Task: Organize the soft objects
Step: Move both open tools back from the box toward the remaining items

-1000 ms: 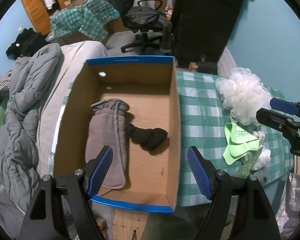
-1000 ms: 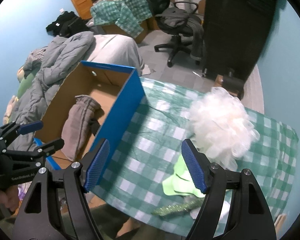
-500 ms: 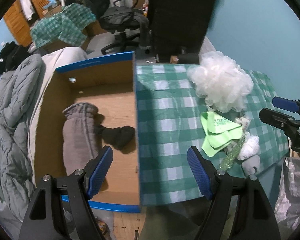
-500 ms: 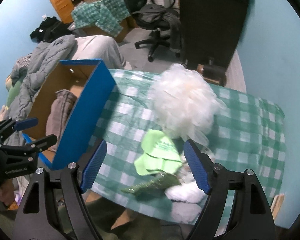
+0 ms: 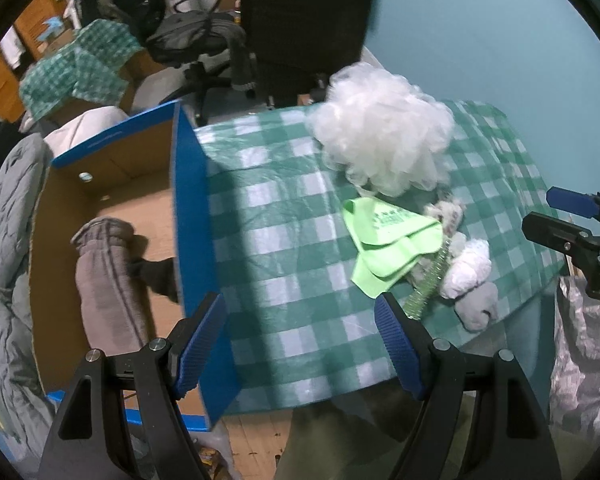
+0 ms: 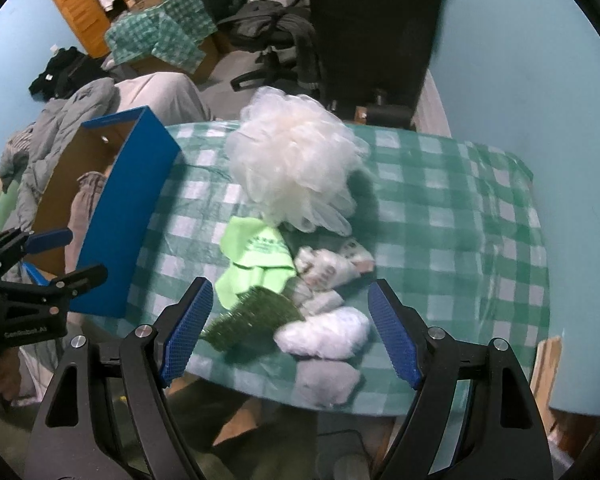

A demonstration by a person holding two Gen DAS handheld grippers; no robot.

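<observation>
The right tool hangs with its jaws wide and nothing between them, just above a dark green tinsel piece and a white fluffy bundle near the front edge of the surface; a lime cloth lies just beyond, touching a big white mesh pouf; the left tool, also wide and holding nothing, hovers over the blue wall of the cardboard box; inside the box lie a grey sleeve-like garment and a black sock, touching.
</observation>
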